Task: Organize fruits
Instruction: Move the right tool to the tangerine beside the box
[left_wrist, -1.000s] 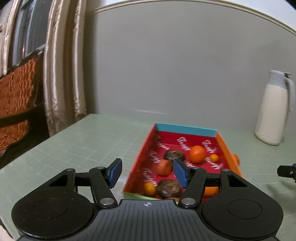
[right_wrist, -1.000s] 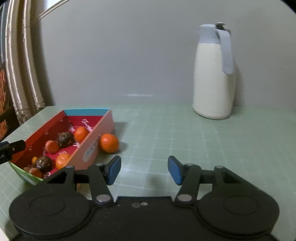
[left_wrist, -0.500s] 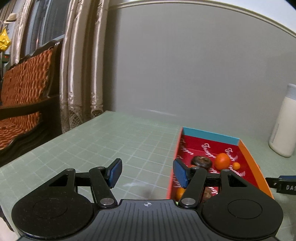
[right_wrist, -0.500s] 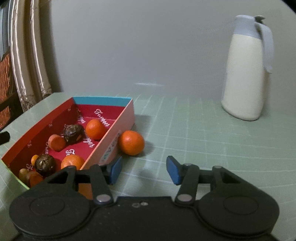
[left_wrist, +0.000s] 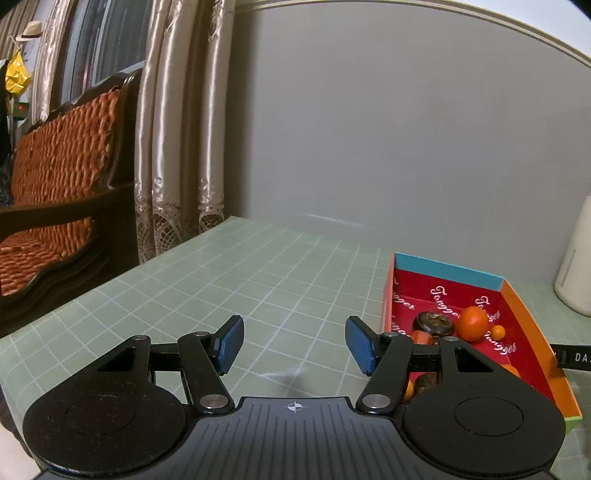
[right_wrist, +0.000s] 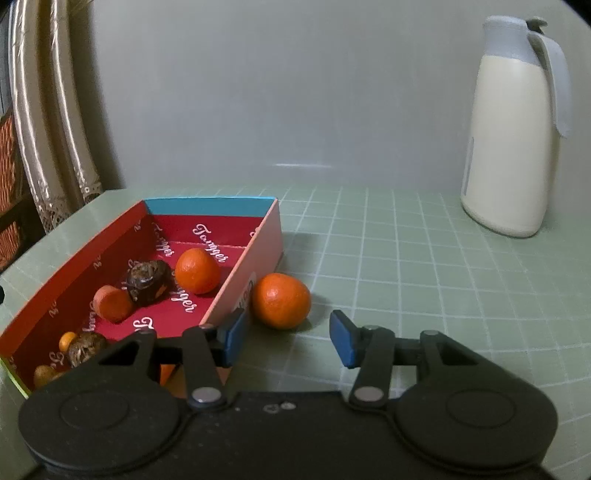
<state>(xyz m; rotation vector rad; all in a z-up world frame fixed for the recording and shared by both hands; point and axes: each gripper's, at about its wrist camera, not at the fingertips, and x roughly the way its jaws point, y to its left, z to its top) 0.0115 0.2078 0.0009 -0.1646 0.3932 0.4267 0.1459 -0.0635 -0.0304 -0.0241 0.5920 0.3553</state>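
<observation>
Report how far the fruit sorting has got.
Done: several fruits already lie in the red box, including an orange. In hand: nothing. The right gripper is open, its jaws just closing a little, pointed at the loose orange on the mat beside the box. The left gripper is open and empty. Left: box that orange.

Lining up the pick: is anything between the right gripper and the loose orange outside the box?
No. In the right wrist view only bare green mat separates the right gripper from the loose orange.
</observation>
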